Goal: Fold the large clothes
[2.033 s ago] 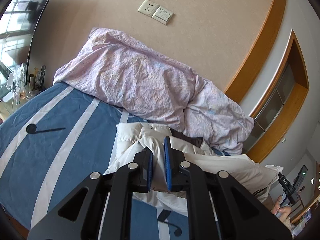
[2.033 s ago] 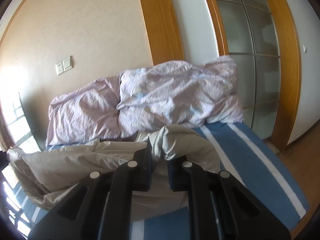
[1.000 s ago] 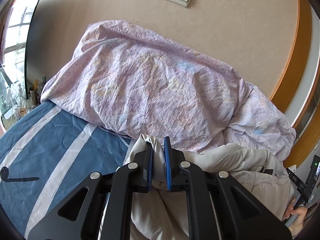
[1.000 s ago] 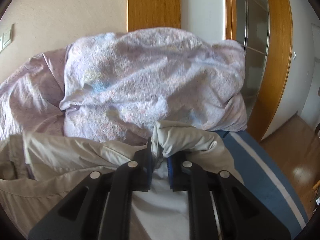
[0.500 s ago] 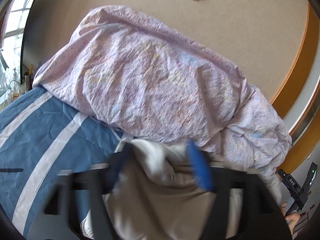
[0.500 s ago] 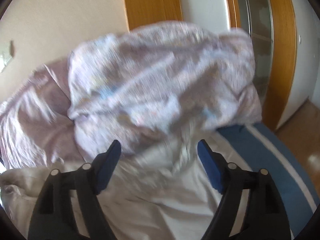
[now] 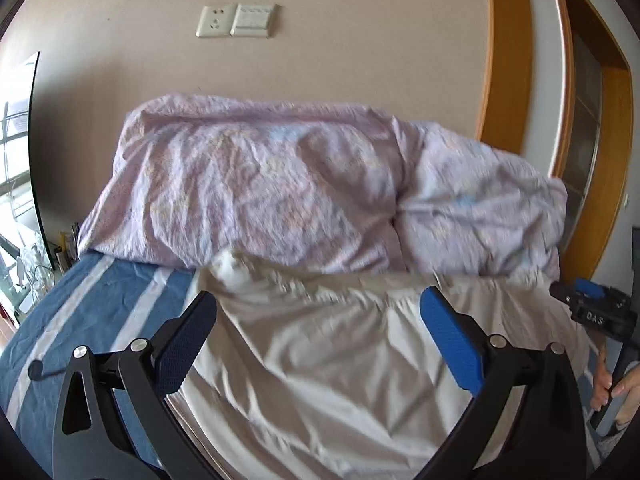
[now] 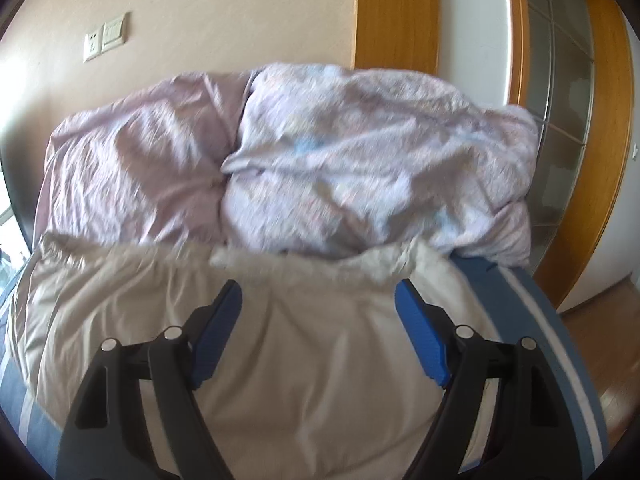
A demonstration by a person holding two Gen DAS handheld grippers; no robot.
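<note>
— Both pairs of fingers stand spread with nothing between the pads; on the left gripper [image 7: 318, 312] the jaws are opening yet wider, and the right gripper [image 8: 318, 304] is parted too; do we agree the beige garment [image 7: 340, 360] lies below and beyond the tips, untouched?

— We do; it lies spread flat on the blue striped bedspread [image 7: 100, 304], its far edge against the lilac quilt [image 7: 280, 184] heaped at the wall.

— We read the garment as smooth, thin cloth, softly creased; the quilt is crinkled and puffy, faintly patterned; the pads [image 8: 420, 340] are ribbed blue.

— We cannot make out the garment's far edge, which is blurred; its near part is cut off by the frame, so we cannot tell its kind.
</note>
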